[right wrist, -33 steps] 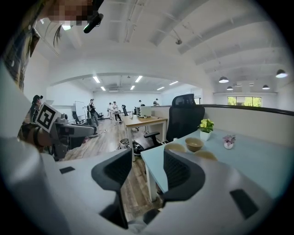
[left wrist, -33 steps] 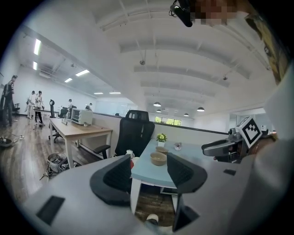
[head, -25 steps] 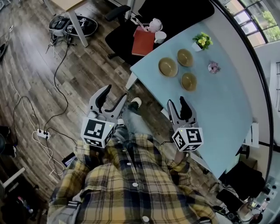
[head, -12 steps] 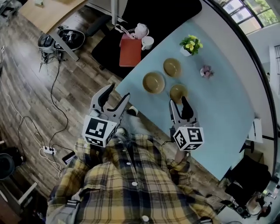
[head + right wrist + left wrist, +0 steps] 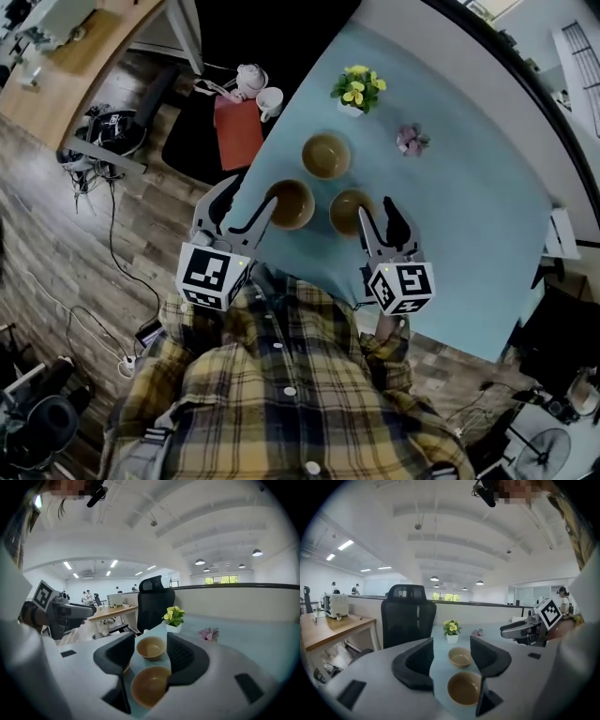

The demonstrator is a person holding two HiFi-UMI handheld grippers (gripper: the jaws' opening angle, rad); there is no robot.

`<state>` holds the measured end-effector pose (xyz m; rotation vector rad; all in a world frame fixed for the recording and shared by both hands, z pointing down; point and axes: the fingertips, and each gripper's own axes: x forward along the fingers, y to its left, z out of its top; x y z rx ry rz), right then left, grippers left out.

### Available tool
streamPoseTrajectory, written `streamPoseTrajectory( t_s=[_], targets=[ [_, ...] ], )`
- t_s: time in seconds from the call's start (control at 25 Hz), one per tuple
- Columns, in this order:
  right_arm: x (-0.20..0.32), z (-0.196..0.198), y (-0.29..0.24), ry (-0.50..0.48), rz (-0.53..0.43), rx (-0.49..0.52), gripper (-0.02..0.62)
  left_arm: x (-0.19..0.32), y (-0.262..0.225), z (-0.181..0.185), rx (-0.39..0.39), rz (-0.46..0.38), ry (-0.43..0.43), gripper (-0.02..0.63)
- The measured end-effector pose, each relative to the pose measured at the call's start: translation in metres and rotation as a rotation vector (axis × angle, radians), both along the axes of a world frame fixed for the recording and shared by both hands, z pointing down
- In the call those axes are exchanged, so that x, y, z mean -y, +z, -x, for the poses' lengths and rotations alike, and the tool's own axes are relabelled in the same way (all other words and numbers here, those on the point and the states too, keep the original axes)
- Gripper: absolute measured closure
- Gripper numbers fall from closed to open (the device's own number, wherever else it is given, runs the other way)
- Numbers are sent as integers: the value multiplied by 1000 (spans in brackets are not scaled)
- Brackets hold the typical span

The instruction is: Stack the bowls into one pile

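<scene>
Three tan bowls stand apart on the light blue table (image 5: 450, 216): a far bowl (image 5: 326, 156), a near left bowl (image 5: 290, 203) and a near right bowl (image 5: 351, 212). My left gripper (image 5: 242, 208) is open and empty at the table's near edge, just left of the near left bowl (image 5: 464, 688); the far bowl (image 5: 460, 657) shows beyond it. My right gripper (image 5: 379, 220) is open and empty, its tips beside the near right bowl (image 5: 150, 685). The far bowl (image 5: 151, 648) sits between its jaws in the right gripper view, which hide most of the near left bowl (image 5: 126, 667).
A white pot of yellow flowers (image 5: 356, 89) and a small pink flower (image 5: 411, 141) stand behind the bowls. A red book (image 5: 239, 131), a teapot (image 5: 250, 80) and a cup (image 5: 272, 98) lie at the table's far left corner. A black office chair (image 5: 408, 616) stands beyond.
The person has moved up to the table, so the bowls now lie right at both grippers' tips. Both grippers have stayed open and empty.
</scene>
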<state>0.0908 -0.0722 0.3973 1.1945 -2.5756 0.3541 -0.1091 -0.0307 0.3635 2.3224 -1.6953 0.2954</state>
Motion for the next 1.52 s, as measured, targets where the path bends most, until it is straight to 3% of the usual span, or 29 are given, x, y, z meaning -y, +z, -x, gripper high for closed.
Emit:
streamPoseTrajectory(
  t_s=[0.44,0.84,1.28,1.52],
  targets=[
    [9,-28,4,97,4,-34,397,50,8,-40,-6,4,154,365],
    [2,-33,3,183,27,-32,397,62,5,-50,2,21,254,368],
    [5,-22,6,193,35,-48,397,69,11,-42,-6,34,288,370],
    [8,-20,30,187,76,-127,397,71,21,-38,-11,58,303,370]
  ],
)
